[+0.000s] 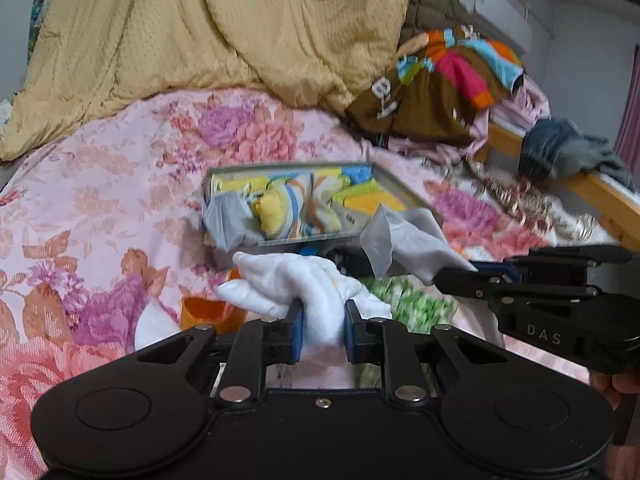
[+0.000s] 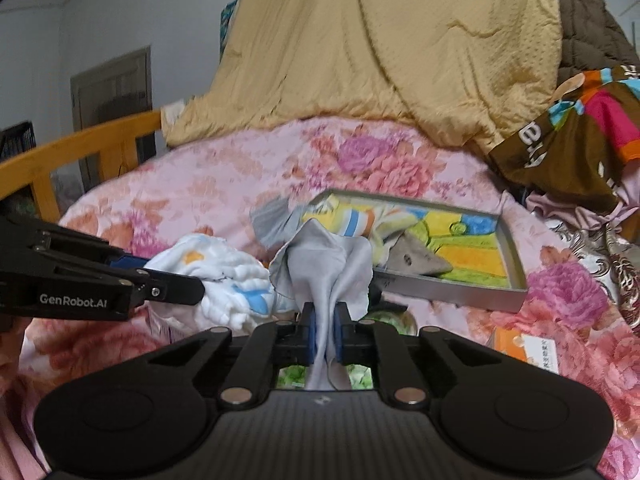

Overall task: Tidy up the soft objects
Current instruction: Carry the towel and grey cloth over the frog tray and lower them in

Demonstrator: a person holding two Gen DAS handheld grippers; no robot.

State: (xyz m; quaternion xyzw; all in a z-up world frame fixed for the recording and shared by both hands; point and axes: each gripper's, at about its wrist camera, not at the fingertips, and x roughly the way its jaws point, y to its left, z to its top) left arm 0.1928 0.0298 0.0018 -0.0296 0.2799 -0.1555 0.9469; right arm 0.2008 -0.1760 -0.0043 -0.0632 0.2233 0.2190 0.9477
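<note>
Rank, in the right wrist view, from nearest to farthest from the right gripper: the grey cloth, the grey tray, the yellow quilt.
1. Grey cloth: pinched in the right gripper.
2. Grey tray: just beyond, to the right.
3. Yellow quilt: piled at the back.

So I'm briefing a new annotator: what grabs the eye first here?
Each gripper pinches a cloth: the left gripper a white cloth, the right gripper a grey cloth. Behind them a shallow tray of bright folded cloths lies on the pink floral bedspread.
</note>
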